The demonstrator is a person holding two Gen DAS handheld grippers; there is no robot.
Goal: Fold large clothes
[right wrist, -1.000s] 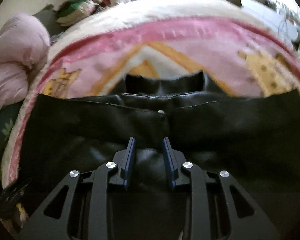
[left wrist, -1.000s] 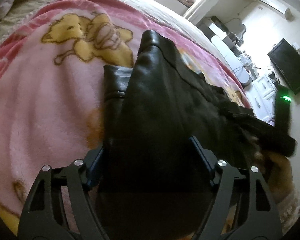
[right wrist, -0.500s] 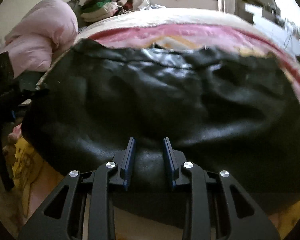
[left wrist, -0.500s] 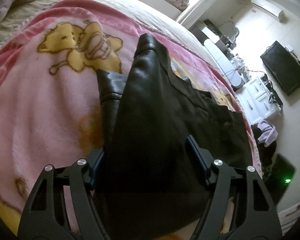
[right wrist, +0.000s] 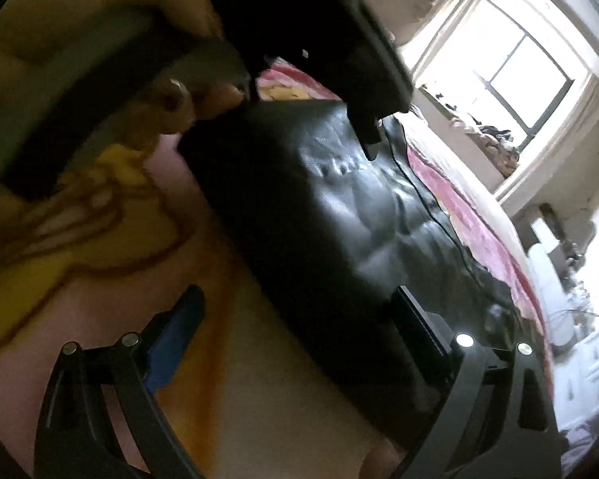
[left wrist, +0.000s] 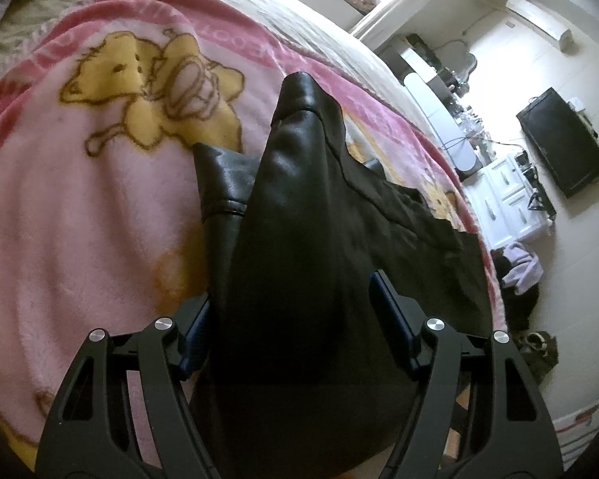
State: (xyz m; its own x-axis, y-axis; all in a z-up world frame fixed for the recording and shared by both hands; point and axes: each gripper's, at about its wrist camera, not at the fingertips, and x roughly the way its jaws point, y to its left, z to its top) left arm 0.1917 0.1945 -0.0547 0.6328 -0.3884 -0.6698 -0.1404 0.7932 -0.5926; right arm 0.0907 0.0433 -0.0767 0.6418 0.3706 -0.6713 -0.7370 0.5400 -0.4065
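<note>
A black leather garment (left wrist: 299,215) lies on a pink cartoon-print blanket (left wrist: 80,207) on the bed. In the left wrist view my left gripper (left wrist: 291,311) has its jaws wide apart, and a bulge of the garment fills the gap between the fingers (left wrist: 391,311). In the right wrist view the garment (right wrist: 339,215) lies flat, folded on the blanket (right wrist: 112,263). My right gripper (right wrist: 299,311) is open with its jaws wide, low over the garment's near edge. The other gripper and the hand holding it (right wrist: 203,60) loom at the top left.
Beyond the bed's right edge are white cabinets (left wrist: 507,195), a black screen on the wall (left wrist: 559,147) and clothes on the floor (left wrist: 519,263). A bright window (right wrist: 511,52) with a cluttered sill stands at the far end.
My right gripper opened, let go of the garment and swung left and low, so the other gripper came into view. The garment now lies folded. The left gripper barely moved.
</note>
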